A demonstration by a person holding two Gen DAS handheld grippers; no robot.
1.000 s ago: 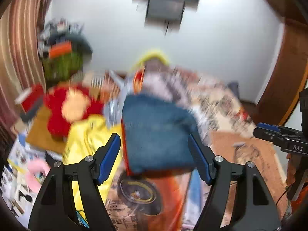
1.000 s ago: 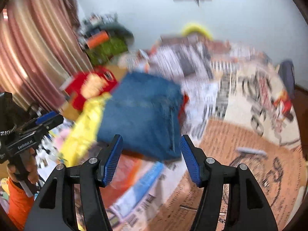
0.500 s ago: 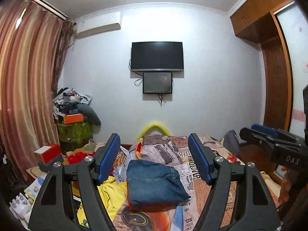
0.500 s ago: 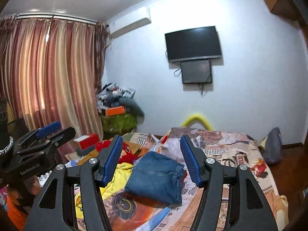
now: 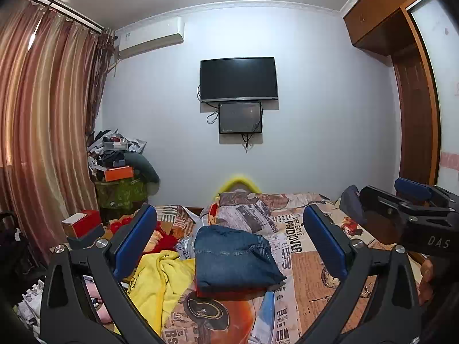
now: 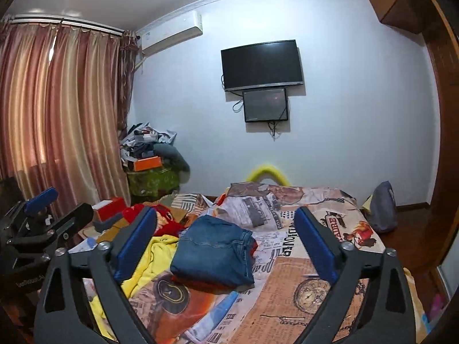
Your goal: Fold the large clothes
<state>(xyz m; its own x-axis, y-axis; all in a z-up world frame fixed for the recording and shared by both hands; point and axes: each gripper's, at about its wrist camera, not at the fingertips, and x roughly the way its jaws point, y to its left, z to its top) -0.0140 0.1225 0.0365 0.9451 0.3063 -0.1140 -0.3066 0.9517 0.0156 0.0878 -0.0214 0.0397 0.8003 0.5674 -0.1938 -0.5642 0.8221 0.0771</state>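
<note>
A: Grippers?
B: Left gripper [image 5: 229, 243] spread wide, nothing between its pads, held up above the near end of the bed [image 5: 312, 275]. Right gripper [image 6: 225, 245] same, spread and holding nothing.
A: Task item?
B: Folded jeans [image 5: 233, 259], neat blue stack on the bed's printed sheet, mid-bed, lying on something red-orange. Both grippers well apart from it.
A: Neighbours?
B: Yellow garment [image 5: 160, 281] crumpled just left of the jeans, touching. Red plush [image 6: 160, 219] farther left.
A: Background?
B: TV [image 5: 238, 78] on far wall, curtain [image 5: 43, 132] left, clutter pile [image 5: 120, 166] in the far left corner.
</note>
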